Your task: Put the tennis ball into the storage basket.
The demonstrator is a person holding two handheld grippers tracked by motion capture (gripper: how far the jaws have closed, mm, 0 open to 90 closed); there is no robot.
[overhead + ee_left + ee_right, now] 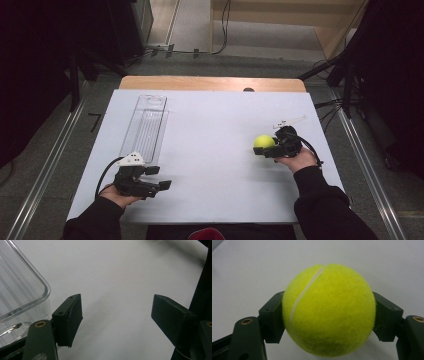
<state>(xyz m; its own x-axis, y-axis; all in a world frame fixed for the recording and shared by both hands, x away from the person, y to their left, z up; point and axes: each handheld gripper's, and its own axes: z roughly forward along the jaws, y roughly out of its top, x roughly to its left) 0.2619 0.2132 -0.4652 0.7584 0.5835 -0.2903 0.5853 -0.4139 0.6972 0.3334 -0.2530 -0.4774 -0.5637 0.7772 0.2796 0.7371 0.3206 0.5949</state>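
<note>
A yellow-green tennis ball (263,142) (329,310) sits between the jaws of my right gripper (265,148) (329,317), which is shut on it at the right side of the white table (210,130). Both pads press against the ball's sides. My left gripper (159,178) (116,320) rests near the table's front left, jaws wide open with nothing between them. A clear plastic tray (145,125) (17,290) lies lengthwise just beyond the left gripper, and its rounded corner is beside the left jaw.
The white sheet covers a wooden table whose far edge (210,83) shows. Metal rails (45,170) run along both sides on the floor, with cables and dark stands (345,85) at the far right.
</note>
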